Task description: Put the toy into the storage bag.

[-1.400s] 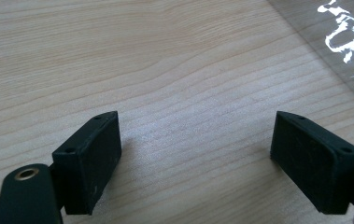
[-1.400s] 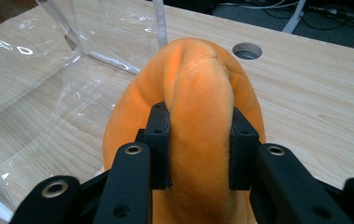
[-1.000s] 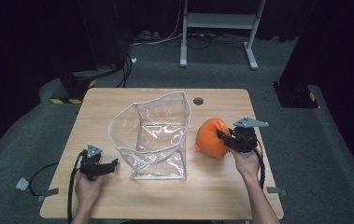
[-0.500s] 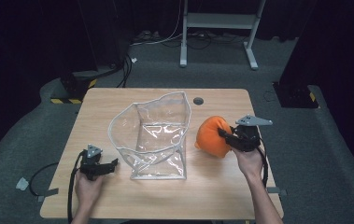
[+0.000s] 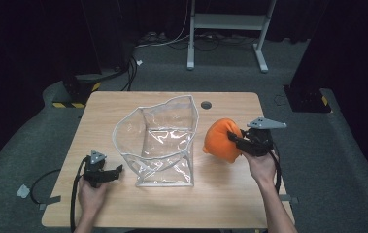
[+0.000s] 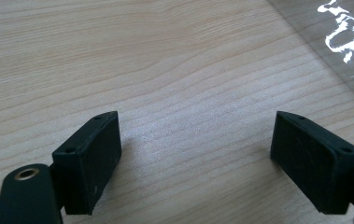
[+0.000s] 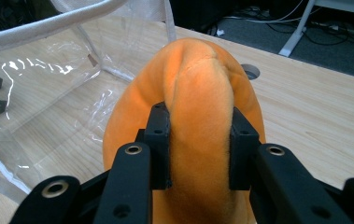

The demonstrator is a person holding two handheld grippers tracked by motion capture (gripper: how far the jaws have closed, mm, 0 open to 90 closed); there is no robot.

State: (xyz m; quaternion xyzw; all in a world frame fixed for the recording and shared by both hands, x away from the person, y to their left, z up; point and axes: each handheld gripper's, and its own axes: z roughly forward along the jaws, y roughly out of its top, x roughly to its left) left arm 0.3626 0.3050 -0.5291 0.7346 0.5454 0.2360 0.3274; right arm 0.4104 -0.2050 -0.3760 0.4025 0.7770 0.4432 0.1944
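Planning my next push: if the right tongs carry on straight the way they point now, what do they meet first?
Probably the clear bag. The right tongs, shut on the orange plush, point left across the table at its near wall. Depth is unclear; they might pass over its rim.

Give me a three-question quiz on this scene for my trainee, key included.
1. True or false: the right gripper is shut on the orange plush toy.
2. How do the left gripper's jaws stand: A) pinching the bag, B) open above bare wood, C) shut on a cable?
3. On which side of the clear plastic bag is the toy, seen from the high view?

Key:
1. True; both pads squeeze a fold of plush.
2. B.
3. To its right, beside it, not inside.
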